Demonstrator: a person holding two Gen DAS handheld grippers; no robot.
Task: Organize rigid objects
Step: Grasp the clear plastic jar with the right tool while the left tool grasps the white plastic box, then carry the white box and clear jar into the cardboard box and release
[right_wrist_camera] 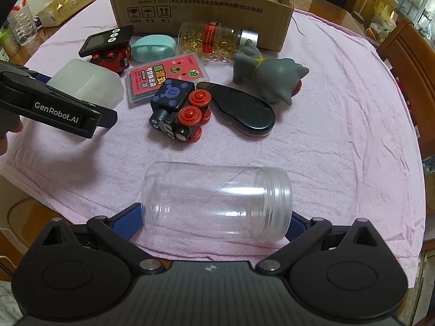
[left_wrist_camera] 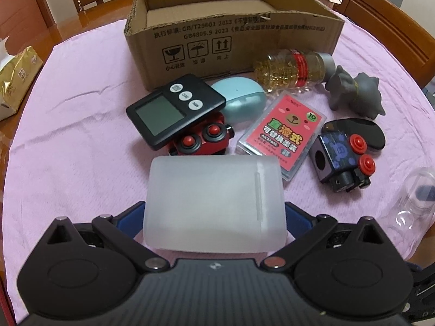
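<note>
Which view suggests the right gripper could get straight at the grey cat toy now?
Probably neither: the right gripper is already shut on the clear jar, so its fingers are occupied. The cloth path toward the grey cat toy looks unobstructed, though.

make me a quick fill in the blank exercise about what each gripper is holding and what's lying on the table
1. The left gripper is closed on a frosted white ____.
2. The clear plastic jar in the right gripper lies on its side and has no ____ on its threaded mouth.
3. The black digital timer rests tilted on top of a ____ toy block with round buttons.
4. The bottle of golden capsules lies on its side in front of the ____ box.

Missing words: container; lid; red; cardboard
</note>
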